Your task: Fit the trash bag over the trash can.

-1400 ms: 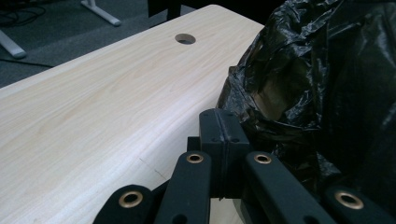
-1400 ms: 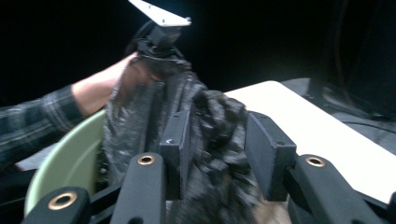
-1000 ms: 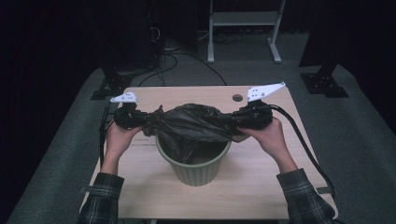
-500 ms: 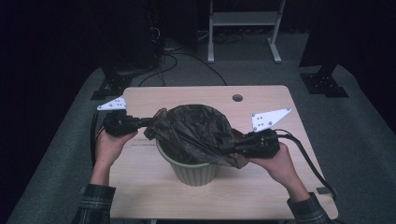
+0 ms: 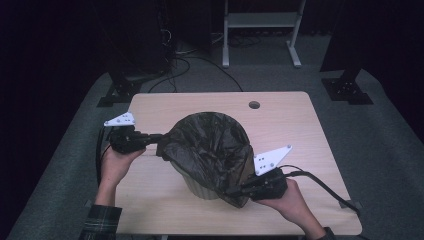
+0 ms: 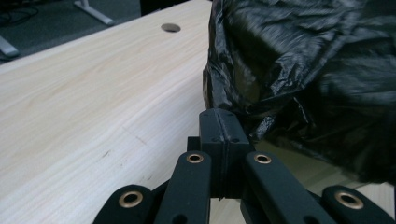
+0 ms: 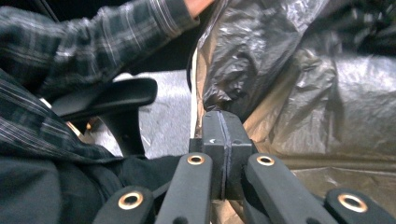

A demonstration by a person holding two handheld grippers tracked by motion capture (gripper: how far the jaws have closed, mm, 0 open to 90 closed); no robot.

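A black plastic bag point(image 5: 210, 145) is stretched over a pale green ribbed bin point(image 5: 196, 188) in the middle of the wooden table point(image 5: 295, 125). My left gripper point(image 5: 159, 141) is shut on the bag's edge at the bin's left side. In the left gripper view its jaws point(image 6: 223, 126) are pressed together on a fold of the bag point(image 6: 303, 70). My right gripper point(image 5: 233, 191) is shut on the bag's edge low at the bin's front right. In the right gripper view the closed jaws point(image 7: 223, 128) pinch the film point(image 7: 308, 98), pulled down over the bin's wall.
A cable hole point(image 5: 254, 105) sits near the table's far edge. A cable point(image 5: 320, 182) trails right from the right gripper. Black stand feet point(image 5: 347, 87) and a white frame point(image 5: 260, 20) stand on the floor behind. A plaid sleeve point(image 7: 93, 37) and a chair armrest point(image 7: 107, 98) are close.
My right gripper has swung from the bin's right side toward the front and down, dragging the bag's edge over the rim. The left gripper has shifted slightly outward, still holding its edge.
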